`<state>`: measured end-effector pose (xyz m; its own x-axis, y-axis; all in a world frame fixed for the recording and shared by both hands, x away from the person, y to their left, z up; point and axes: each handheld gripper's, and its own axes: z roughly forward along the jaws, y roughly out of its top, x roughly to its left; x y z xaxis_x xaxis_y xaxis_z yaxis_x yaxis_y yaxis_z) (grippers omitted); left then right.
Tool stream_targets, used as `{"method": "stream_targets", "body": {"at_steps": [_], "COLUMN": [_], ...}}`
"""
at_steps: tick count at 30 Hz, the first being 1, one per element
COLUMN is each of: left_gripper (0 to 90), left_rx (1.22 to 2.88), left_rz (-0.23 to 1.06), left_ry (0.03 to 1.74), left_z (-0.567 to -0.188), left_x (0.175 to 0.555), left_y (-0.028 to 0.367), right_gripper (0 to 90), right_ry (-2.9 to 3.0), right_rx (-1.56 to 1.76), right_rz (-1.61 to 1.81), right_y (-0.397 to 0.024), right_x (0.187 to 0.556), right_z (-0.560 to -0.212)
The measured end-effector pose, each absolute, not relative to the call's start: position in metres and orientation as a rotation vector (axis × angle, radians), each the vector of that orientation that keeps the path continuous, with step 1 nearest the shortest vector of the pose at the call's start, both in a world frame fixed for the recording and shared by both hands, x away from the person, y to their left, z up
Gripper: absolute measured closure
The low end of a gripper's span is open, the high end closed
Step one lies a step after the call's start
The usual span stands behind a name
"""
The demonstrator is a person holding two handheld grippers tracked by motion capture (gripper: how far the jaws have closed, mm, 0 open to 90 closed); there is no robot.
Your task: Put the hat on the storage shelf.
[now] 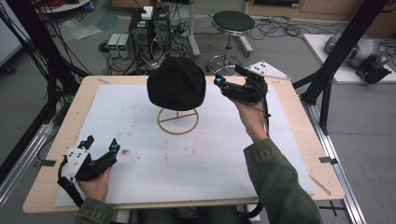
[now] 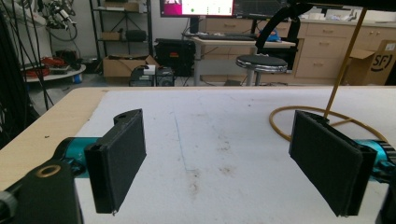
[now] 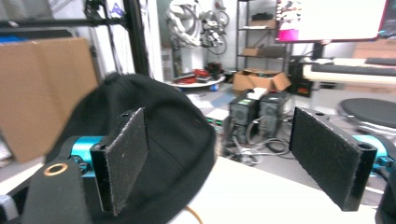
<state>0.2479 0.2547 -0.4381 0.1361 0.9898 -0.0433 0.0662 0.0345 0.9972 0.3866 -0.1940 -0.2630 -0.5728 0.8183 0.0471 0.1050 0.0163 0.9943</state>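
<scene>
Black knit hat [image 1: 176, 83] sits on a wire stand [image 1: 178, 121] near the far middle of the worktop [image 1: 60, 121], on the white sheet [image 1: 196, 158] that covers most of it; the hat hides the stand's top, so only the ring base and part of the upright stem show in the high view. The right gripper [image 1: 232, 78] is raised just to the hat's right, its fingers spread apart with nothing between them, aimed toward the hat but not touching it. The right hand [image 1: 250, 116] reaches forward from a green sleeve [image 1: 280, 182], wrist extended. In the right gripper view the hat [image 3: 154, 154] is blurred and partly behind the left finger [image 3: 122, 156]. The left gripper [image 1: 99, 145] rests low at the near left corner, well apart from the hat, its fingers also wide open and empty; the left hand [image 1: 95, 186] is cut off at the bottom edge. In the left gripper view the stand's ring [image 2: 285, 122] and stem are partly visible.
</scene>
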Motion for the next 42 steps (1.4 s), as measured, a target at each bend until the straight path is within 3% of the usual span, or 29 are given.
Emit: {"method": "stream_targets", "body": {"at_steps": [25, 42], "left_gripper": [18.9, 18.9], "left_rx": [1.308, 1.313], "left_rz": [1.075, 1.077], "left_ry": [1.138, 1.135], "left_z": [-0.435, -0.435], "left_x": [0.247, 0.247], "left_y": [0.247, 0.247], "right_gripper": [15.0, 12.5], "right_ry": [1.54, 1.443], "right_rx": [1.042, 1.243], "right_rz": [1.505, 1.424], "right_y": [-0.279, -0.315], "right_x": [0.327, 0.314], "right_z": [-0.288, -0.354]}}
